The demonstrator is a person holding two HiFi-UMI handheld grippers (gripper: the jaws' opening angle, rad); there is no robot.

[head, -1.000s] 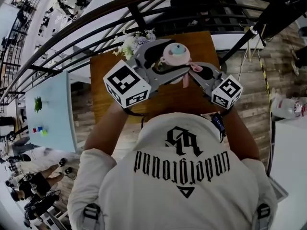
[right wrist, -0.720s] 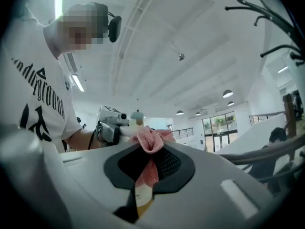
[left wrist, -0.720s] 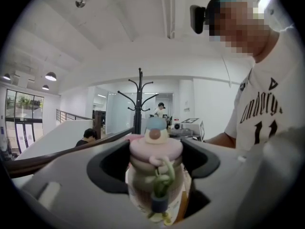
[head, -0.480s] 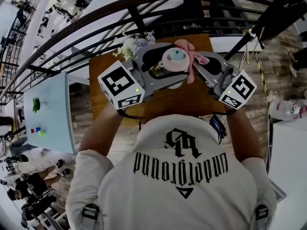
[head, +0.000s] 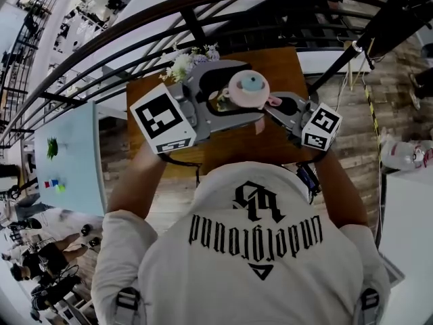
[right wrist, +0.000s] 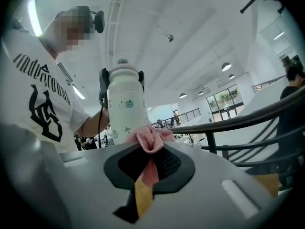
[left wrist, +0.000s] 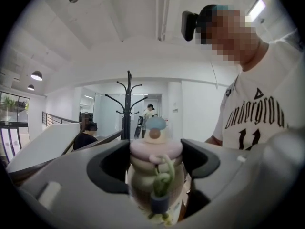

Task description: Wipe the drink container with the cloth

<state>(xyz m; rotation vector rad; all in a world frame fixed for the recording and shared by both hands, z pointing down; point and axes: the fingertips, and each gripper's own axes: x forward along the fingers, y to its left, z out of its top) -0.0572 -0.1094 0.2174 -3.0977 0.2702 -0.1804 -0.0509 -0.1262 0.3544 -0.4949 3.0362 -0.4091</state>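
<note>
One drink container [right wrist: 125,104] hangs over the table [head: 277,66], nearer its far edge, clamped between the left tool [left wrist: 155,159] jaws. The right tool [right wrist: 150,154] pinches one pink cloth [right wrist: 151,140] against its side. One flower bunch [head: 184,62] occupies the far left corner, before a black railing [head: 135,19].

Head view, upper centre: brown wooden table [head: 281,70], roughly square, standing on a plank floor [head: 355,134]. Its middle is covered from view; bare wood shows at the upper right and along the lower edge. On it, at its upper left corner, is a bunch of white and pale purple flowers [head: 183,63]; what holds them cannot be made out.
</note>
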